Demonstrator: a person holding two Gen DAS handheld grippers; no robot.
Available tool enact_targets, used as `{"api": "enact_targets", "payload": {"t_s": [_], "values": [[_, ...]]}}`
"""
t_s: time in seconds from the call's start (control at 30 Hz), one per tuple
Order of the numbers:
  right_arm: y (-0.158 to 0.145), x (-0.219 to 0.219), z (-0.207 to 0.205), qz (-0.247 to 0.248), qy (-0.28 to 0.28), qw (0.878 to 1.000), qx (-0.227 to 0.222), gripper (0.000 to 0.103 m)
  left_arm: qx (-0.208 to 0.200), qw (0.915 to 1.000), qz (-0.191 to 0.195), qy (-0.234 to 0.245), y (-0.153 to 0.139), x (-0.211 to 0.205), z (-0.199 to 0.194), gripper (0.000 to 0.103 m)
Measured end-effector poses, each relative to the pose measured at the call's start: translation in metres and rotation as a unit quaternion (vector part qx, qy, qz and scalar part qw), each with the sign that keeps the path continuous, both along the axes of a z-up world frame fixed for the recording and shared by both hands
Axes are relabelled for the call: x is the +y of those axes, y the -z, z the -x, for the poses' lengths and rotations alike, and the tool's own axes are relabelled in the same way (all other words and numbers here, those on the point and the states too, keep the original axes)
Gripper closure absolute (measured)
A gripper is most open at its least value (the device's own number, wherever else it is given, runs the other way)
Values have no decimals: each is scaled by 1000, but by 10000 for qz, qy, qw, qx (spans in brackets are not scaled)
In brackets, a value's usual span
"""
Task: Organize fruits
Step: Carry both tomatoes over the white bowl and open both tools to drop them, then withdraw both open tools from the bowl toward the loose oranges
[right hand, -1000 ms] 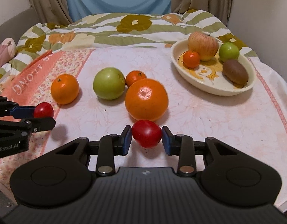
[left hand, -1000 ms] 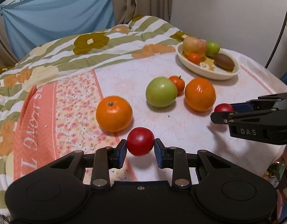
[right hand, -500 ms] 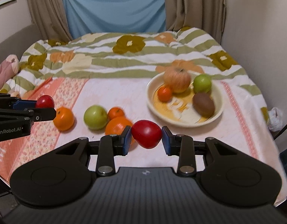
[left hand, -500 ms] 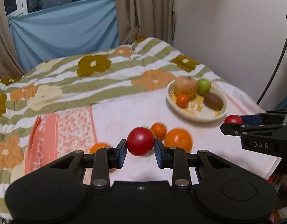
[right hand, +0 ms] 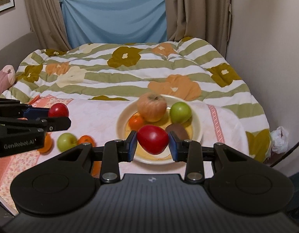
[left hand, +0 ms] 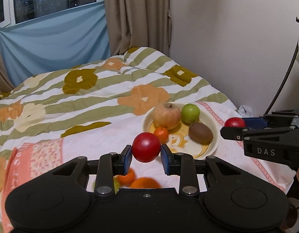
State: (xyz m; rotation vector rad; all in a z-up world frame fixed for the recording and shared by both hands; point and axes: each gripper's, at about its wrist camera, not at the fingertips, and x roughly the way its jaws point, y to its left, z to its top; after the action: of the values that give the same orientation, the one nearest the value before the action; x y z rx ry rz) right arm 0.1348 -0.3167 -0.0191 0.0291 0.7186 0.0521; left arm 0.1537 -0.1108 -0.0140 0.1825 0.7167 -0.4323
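Note:
My left gripper (left hand: 146,155) is shut on a round red fruit (left hand: 146,147) and holds it high above the bed, short of the cream bowl (left hand: 211,149). My right gripper (right hand: 152,146) is shut on a second red fruit (right hand: 153,139), raised in front of the bowl (right hand: 198,128). The bowl holds a pale apple (right hand: 151,106), a small green apple (right hand: 180,112), a kiwi (right hand: 177,131) and a small orange (right hand: 136,121). Each gripper shows in the other's view, the right one (left hand: 235,125) and the left one (right hand: 59,114).
A green apple (right hand: 66,141) and oranges (right hand: 86,139) lie on the pink cloth (right hand: 102,114) left of the bowl; some sit below my left gripper (left hand: 137,180). A striped flowered quilt (right hand: 130,73) covers the bed behind. A wall (right hand: 266,38) stands close on the right.
Both grippers have risen with their red fruits and moved toward the bowl. The loose fruits have dropped low in both views and the bowl sits nearer the centre.

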Motion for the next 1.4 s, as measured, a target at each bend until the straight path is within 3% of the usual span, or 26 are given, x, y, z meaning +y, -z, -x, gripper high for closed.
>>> {"api": "enact_targets", "payload": {"t_s": [0.47,0.73,0.9,0.97,1.03,1.1,1.4], "values": [[40,-72,-76,100,-434,9987,266,53,415,9991,-95,12,53,-92,-64,68],[63,-90,-102,54,-642,9971,400,53,714,9972,-238,15,86,-124,-97,68],[69,-95,-109,5,-676,9967,458,53,800,9964,-276,-7,91,-131,-101,67],[70,-97,-110,-19,-667,9966,481,53,817,9963,-254,-17,90,-132,-102,60],[70,-99,-112,-39,-661,9965,505,53,747,9968,-286,-38,87,-133,-100,38],[69,-101,-111,-46,-634,9967,503,53,645,9971,-398,-97,84,-132,-97,28],[65,-98,-110,-32,-668,9966,489,53,578,9976,-316,-231,69,-115,-75,20]]}}
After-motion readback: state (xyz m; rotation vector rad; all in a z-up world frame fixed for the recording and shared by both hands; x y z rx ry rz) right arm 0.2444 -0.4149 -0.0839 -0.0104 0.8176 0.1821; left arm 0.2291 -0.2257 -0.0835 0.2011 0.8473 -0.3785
